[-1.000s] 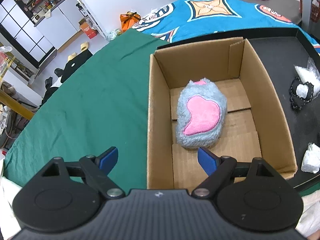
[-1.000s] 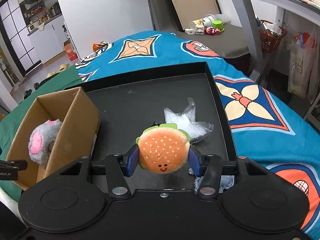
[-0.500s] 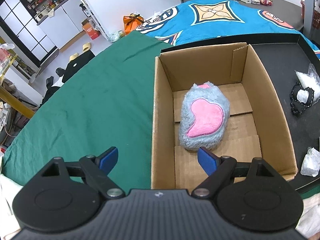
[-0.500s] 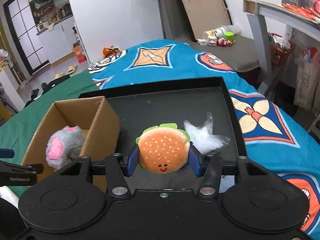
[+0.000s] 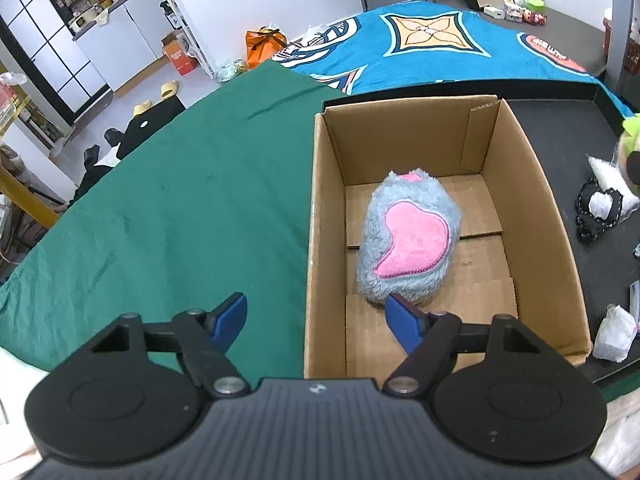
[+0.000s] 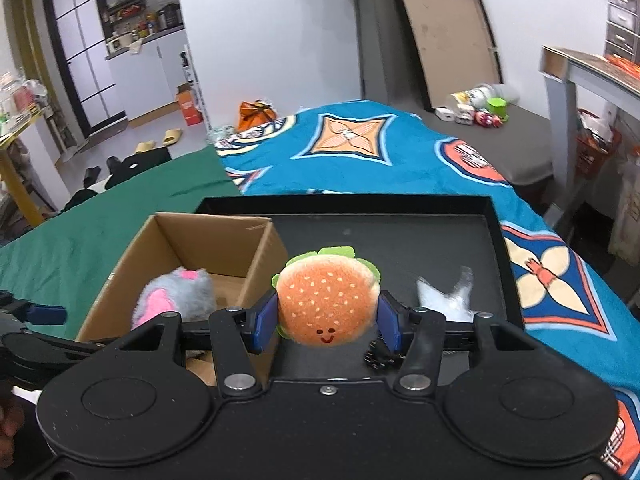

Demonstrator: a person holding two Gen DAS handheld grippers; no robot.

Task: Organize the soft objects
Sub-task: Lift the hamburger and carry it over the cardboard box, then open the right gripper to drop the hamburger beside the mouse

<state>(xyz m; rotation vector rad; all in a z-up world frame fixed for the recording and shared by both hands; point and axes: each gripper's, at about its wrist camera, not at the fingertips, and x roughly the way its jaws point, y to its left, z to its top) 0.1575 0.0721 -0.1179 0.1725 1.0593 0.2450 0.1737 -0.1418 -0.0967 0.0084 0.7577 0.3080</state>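
A grey fluffy toy [image 5: 408,240] with a pink patch lies inside an open cardboard box [image 5: 320,240]. My left gripper [image 5: 316,322] hovers over the box's near left wall, jaws closing with nothing pressed between them. My right gripper [image 6: 326,322] is shut on a plush hamburger [image 6: 326,306] with a smiling face, held above the black tray [image 6: 400,236] just right of the box [image 6: 216,236]. The grey toy [image 6: 172,296] shows in the box in that view too. An edge of the hamburger [image 5: 630,152] peeks in at the far right of the left wrist view.
The box stands on the tray's left end, beside a green cloth [image 5: 180,208]. A clear plastic bag [image 6: 444,294], a black beaded item [image 5: 596,212] and a white wad [image 5: 614,334] lie on the tray. A blue patterned cloth [image 6: 380,152] covers the surface behind.
My right gripper has risen and moved left toward the box with the hamburger. The left gripper's jaws have narrowed a little; the hamburger's edge now shows in the left wrist view.
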